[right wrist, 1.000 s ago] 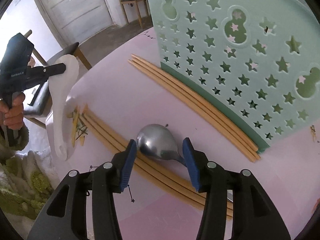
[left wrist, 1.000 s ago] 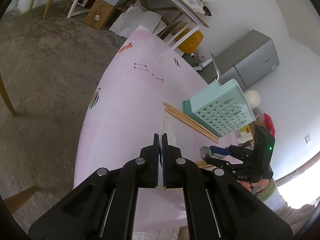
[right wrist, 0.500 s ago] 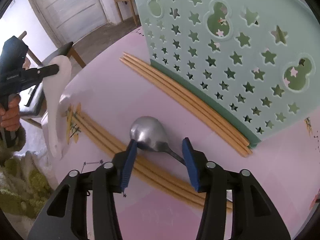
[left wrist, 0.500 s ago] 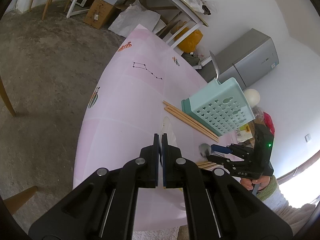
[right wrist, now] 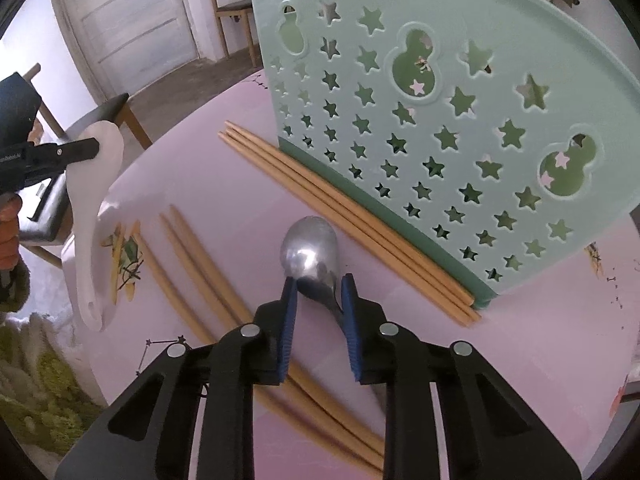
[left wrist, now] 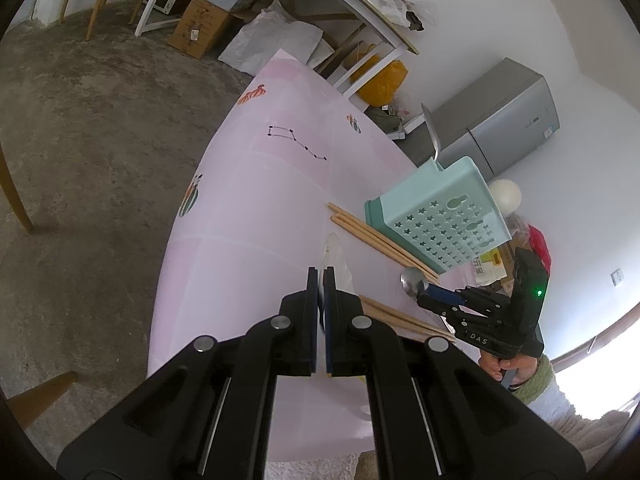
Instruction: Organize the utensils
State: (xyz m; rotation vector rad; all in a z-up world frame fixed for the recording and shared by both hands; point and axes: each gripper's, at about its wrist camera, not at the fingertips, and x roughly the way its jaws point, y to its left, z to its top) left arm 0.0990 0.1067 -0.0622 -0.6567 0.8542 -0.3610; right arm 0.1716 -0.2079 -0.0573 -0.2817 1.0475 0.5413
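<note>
Pink tabletop [right wrist: 248, 152], star-punched basket [right wrist: 440, 80], steel spoon [right wrist: 310, 246]

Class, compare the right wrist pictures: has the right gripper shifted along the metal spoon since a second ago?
Yes. The right gripper, jaws just closing, slid from the metal spoon bowl back toward its neck, away from the basket.

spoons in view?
3: metal spoon in the right gripper, which just closed further on it; white spoon in the left gripper; third spoon standing in the teal basket. More possibly inside.
</note>
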